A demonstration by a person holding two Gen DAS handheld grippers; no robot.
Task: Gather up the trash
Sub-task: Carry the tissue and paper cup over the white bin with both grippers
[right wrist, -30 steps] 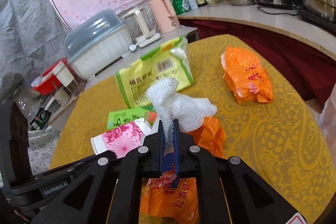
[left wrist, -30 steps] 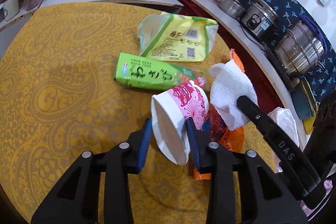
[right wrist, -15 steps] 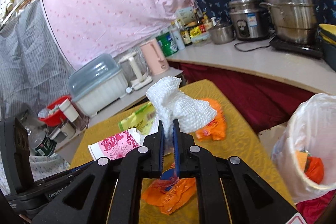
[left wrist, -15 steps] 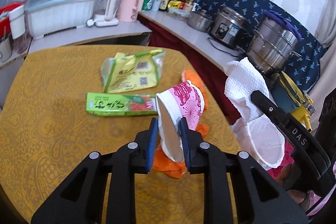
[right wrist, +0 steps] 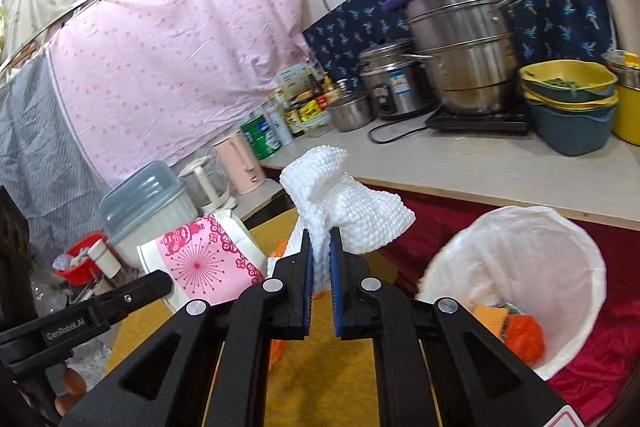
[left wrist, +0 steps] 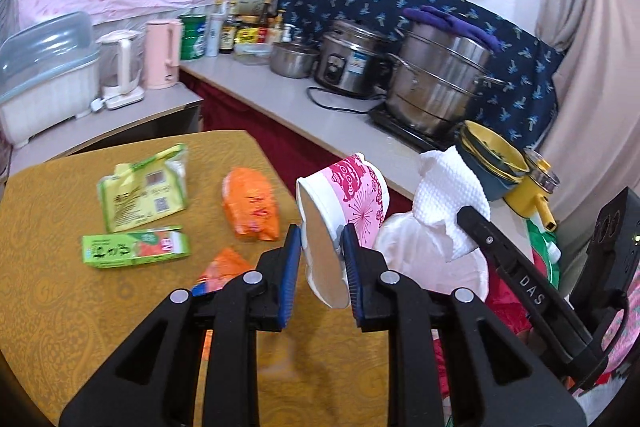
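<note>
My left gripper [left wrist: 320,251] is shut on a pink-and-white paper cup [left wrist: 348,199], held in the air at the table's right edge. My right gripper [right wrist: 321,251] is shut on a crumpled white paper towel [right wrist: 344,203], also raised. The cup also shows in the right wrist view [right wrist: 204,259], and the towel in the left wrist view [left wrist: 448,195]. A trash bin lined with a white bag [right wrist: 560,251] stands on the floor to the right, holding orange trash [right wrist: 524,339]. In the left wrist view the bag [left wrist: 420,251] sits just behind the cup.
On the yellow tablecloth [left wrist: 60,307] lie a yellow-green packet [left wrist: 144,195], a green box [left wrist: 136,247], an orange bag [left wrist: 252,207] and a small orange wrapper [left wrist: 224,267]. Behind is a counter [left wrist: 280,107] with pots, a rice cooker and kettles.
Both grippers have lifted off the table and swung right toward the bin, carrying the cup and the towel. The bin has come into view.
</note>
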